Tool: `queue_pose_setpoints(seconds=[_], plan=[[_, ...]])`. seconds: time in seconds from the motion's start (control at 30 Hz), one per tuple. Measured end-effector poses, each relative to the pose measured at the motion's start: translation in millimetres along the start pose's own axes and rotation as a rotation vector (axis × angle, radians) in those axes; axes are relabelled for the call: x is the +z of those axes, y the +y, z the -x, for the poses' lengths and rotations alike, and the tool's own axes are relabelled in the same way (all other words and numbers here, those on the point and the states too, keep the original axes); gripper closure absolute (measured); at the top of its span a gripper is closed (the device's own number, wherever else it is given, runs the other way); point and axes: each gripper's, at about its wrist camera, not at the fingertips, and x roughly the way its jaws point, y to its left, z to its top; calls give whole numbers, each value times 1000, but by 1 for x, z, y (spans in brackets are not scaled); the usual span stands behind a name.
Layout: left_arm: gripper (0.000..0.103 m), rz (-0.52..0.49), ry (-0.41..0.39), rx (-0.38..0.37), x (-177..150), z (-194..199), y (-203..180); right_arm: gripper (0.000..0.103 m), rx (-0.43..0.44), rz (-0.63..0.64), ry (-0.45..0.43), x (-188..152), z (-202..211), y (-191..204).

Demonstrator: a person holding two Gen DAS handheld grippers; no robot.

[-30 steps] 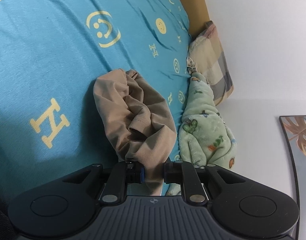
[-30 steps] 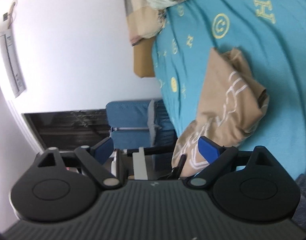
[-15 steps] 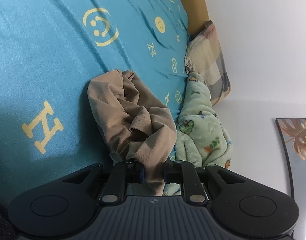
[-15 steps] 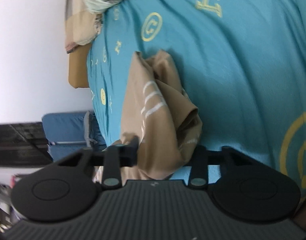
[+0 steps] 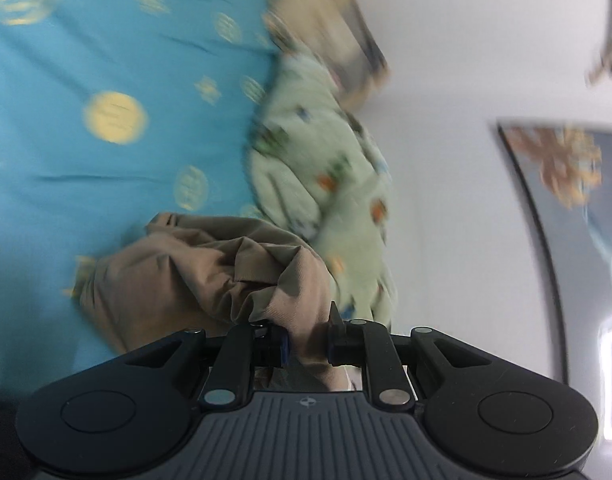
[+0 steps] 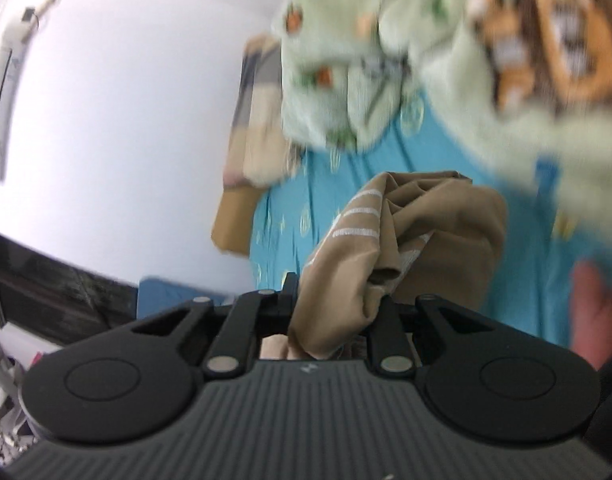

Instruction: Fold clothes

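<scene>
A turquoise bedsheet w/ yellow prints filled the left of the frame, white wall at right. The tan garment lay bunched at lower centre, just beside a pale green blanket. Left gripper was clamped on one end of it; right gripper pinched another fold of the garment, white stripes showing. Both views blurred.

Left tool clamped on tan garment, blue bedsheet, green blanket
</scene>
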Motion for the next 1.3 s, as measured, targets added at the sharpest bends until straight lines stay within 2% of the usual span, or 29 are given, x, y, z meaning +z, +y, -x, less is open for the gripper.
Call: queue_pose_setpoints(seconds=[0.17, 0.23, 0.3, 0.37, 0.4, 0.47, 0.53, 0.57, 0.73, 0.83, 0.9, 0.93, 0.97, 1.0, 1.03, 1.07, 1.17, 1.27, 1.3], plan=[[86, -163, 91, -3, -4, -103, -82, 84, -13, 68, -117, 104, 10, 9], [86, -251, 100, -67, -3, -144, -122, 84, 4, 99, -157, 154, 8, 21], [86, -372, 80, -156, -4, -178, -163, 84, 35, 152, -226, 202, 10, 38], [86, -517, 37, -244, -8, -208, -201, 84, 43, 263, -328, 227, 14, 50], [85, -596, 0, -279, -14, -220, -211, 84, 44, 324, -381, 238, 16, 55], [85, -674, -41, -324, -23, -248, -214, 83, 45, 445, -488, 259, 19, 66], [85, -675, -17, -271, -27, -279, -195, 82, -5, 460, -530, 265, 11, 48], [85, -671, 0, -229, -28, -294, -178, 82, -34, 446, -519, 266, 3, 31], [85, -660, 128, -25, -39, -334, -75, 82, -211, 346, -354, 253, -50, -67], [82, -667, 144, -4, -41, -334, -46, 81, -248, 295, -308, 235, -62, -105], [75, -677, 137, 10, -39, -332, -45, 75, -260, 285, -306, 230, -63, -112], [71, -695, 133, 28, -40, -329, -48, 67, -278, 285, -309, 230, -62, -111], [54, -717, 131, 47, -40, -326, -54, 50, -299, 292, -313, 231, -60, -106], [35, -748, 130, 66, -39, -324, -65, 38, -318, 300, -318, 232, -58, -101], [27, -782, 124, 77, -41, -320, -73, 17, -323, 313, -326, 232, -54, -95], [19, -816, 114, 82, -43, -316, -81, 10, -332, 335, -336, 231, -47, -88], [14, -903, 91, 78, -50, -294, -109, 9, -369, 406, -360, 225, -25, -65], [2, -964, 57, 64, -67, -246, -138, 9, -374, 467, -373, 204, 3, -39], [1, -988, 41, 59, -73, -231, -146, 9, -373, 488, -378, 196, 12, -30]])
